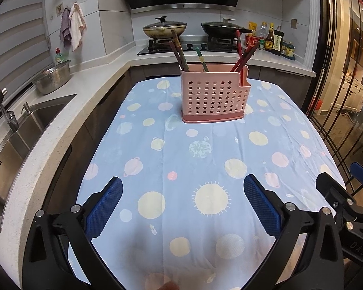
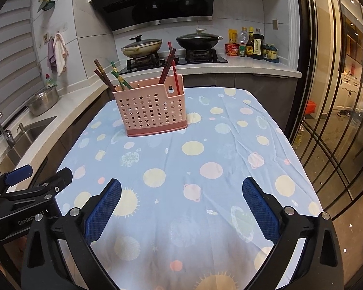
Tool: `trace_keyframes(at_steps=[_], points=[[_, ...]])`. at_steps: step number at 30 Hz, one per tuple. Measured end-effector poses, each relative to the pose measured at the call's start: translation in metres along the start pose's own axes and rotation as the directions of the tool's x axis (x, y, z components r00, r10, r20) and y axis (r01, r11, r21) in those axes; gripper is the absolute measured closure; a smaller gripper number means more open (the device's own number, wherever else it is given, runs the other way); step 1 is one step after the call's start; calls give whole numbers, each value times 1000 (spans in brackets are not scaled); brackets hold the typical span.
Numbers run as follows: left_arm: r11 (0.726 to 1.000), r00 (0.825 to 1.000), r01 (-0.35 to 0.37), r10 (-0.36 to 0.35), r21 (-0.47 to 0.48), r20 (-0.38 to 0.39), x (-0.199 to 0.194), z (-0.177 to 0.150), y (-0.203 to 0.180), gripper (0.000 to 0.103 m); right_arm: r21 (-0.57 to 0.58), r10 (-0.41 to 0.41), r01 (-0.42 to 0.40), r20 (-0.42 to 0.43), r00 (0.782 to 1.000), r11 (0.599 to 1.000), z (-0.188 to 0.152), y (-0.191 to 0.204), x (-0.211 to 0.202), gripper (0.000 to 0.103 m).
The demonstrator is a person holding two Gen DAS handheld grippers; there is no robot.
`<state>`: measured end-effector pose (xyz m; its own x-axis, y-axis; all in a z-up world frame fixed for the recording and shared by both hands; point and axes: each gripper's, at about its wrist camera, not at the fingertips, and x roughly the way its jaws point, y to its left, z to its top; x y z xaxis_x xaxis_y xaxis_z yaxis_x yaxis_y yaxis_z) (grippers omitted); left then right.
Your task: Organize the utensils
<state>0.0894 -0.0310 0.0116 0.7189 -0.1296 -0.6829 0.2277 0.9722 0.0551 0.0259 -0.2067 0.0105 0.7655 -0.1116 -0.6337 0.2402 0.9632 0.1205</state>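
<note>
A pink perforated utensil holder [image 1: 214,94] [image 2: 155,111] stands upright at the far end of the table. Brown chopsticks [image 1: 179,50] [image 2: 104,77] lean out of its left side, a green-patterned pair [image 1: 202,60] [image 2: 119,78] sits beside them, and red chopsticks [image 1: 244,56] [image 2: 169,68] stick up from the right side. My left gripper [image 1: 182,188] hangs open over the near part of the cloth with nothing between its blue pads. Likewise my right gripper [image 2: 181,191] stands open and empty, well short of the holder. Each gripper shows at the edge of the other's view.
The table wears a light blue cloth [image 1: 181,149] with planet and sun prints. A white counter with a sink [image 1: 17,135] and a steel colander [image 1: 52,77] runs along the left. Behind are a stove with two lidded pans [image 1: 164,27] and sauce bottles [image 1: 273,39]. Glass doors [image 2: 338,120] stand on the right.
</note>
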Motion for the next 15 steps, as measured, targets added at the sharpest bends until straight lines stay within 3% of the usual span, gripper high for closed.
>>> trace_keyframes(at_steps=[15], points=[[1000,999,-30,30,0,19,6,18,3,7,-20,1,-1,14,1000,1000,13,5,4,7]])
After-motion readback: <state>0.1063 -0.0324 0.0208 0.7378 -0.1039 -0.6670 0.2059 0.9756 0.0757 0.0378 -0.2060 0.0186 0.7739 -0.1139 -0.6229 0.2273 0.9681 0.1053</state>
